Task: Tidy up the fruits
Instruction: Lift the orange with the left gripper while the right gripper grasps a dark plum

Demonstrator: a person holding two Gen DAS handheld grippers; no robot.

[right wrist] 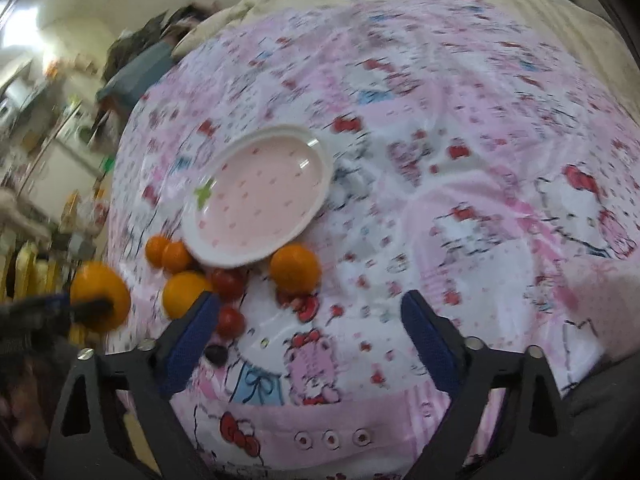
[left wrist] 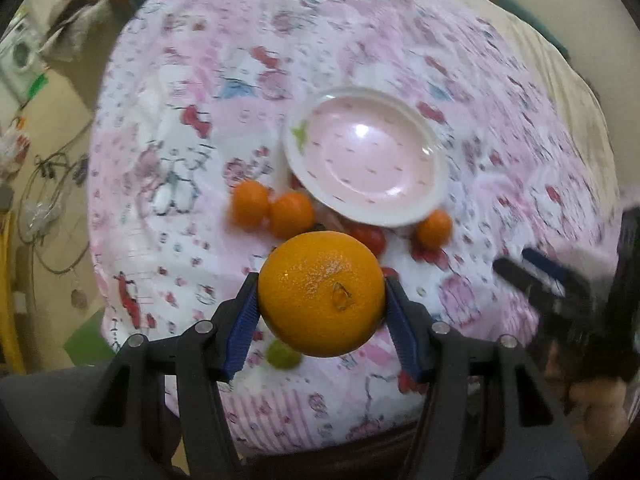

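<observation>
now, left gripper (left wrist: 322, 294) pinching an orange (left wrist: 320, 292) above the cloth (left wrist: 500, 128).
glossy, pitted peel with a nick; plate (left wrist: 434, 200) at 12 o'clock; right gripper (right wrist: 310, 316) spread, empty.

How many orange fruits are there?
5. A big orange in the left gripper; a touching pair left of the plate; a fourth beside the tomatoes; a fifth at the plate's near rim. More may hide.
</observation>
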